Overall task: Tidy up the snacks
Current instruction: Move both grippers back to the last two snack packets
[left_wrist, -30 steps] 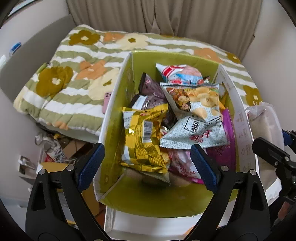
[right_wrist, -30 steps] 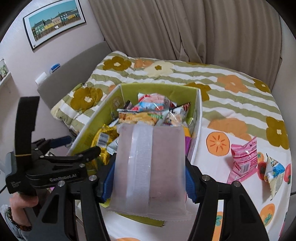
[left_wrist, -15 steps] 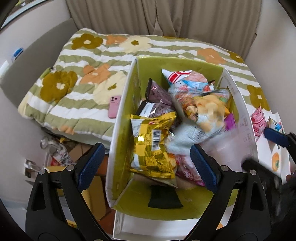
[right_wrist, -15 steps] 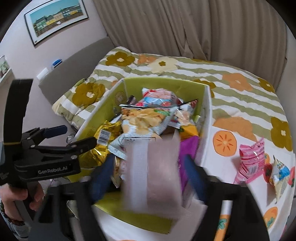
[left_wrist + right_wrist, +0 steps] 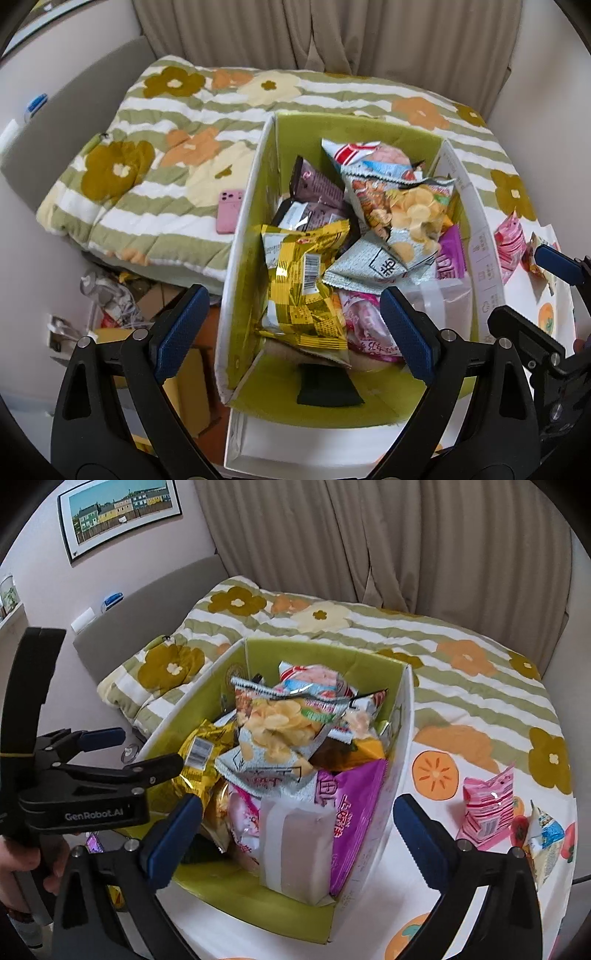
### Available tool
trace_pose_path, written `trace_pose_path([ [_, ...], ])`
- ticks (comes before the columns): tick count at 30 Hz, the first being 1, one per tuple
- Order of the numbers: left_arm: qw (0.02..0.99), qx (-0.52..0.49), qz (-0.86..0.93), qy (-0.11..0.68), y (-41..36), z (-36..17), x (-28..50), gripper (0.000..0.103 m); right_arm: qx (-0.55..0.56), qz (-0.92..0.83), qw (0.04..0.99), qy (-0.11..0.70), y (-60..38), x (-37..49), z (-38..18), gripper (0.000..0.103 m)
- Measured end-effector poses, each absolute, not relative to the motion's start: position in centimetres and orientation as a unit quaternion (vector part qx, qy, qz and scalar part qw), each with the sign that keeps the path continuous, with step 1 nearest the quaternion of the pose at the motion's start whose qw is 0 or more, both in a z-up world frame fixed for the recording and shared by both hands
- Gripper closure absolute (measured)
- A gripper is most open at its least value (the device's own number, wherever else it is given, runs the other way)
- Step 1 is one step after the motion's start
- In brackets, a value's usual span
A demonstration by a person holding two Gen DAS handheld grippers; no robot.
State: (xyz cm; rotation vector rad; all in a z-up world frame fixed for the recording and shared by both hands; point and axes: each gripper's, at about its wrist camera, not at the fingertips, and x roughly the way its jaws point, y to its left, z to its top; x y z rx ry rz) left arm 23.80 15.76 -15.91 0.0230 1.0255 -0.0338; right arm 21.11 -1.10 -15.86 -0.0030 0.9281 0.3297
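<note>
A green-lined cardboard box (image 5: 251,229) (image 5: 402,716) holds several snack bags: a yellow bag (image 5: 303,291), a chip bag (image 5: 406,218) (image 5: 273,731) and a purple bag (image 5: 351,805). A translucent pinkish packet (image 5: 295,849) stands in the box's near right corner, also in the left wrist view (image 5: 439,302). My right gripper (image 5: 299,838) is open and empty just above it. My left gripper (image 5: 291,332) is open and empty over the box's near end. A pink bag (image 5: 487,812) and a small blue-white bag (image 5: 546,838) lie on the tablecloth to the right.
The box stands on a table with an orange-fruit cloth (image 5: 436,775). Behind lies a bed with a flowered quilt (image 5: 166,177) and a pink phone (image 5: 229,216). Clutter and cartons (image 5: 122,306) are on the floor at left. Curtains hang at the back.
My right gripper carried the translucent packet forward over the box, opened and let it go; it now stands in the box. The left gripper stayed open and shifted slightly.
</note>
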Motion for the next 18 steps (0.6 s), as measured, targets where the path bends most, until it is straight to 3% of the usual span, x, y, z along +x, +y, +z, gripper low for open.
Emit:
trace_pose_path([
  [9, 0.888, 0.02, -0.037, 0.458, 14.3, -12.3, 22.5, 0.01, 0.005, 0.124, 0.902, 0.413, -2.8, 19.5, -12.1, 0.001],
  [18, 0.899, 0.042, -0.109, 0.422, 7.8, -9.0, 22.3, 0.01, 0.031, 0.043, 0.926, 0.374, -9.3, 16.8, -7.9, 0.001],
])
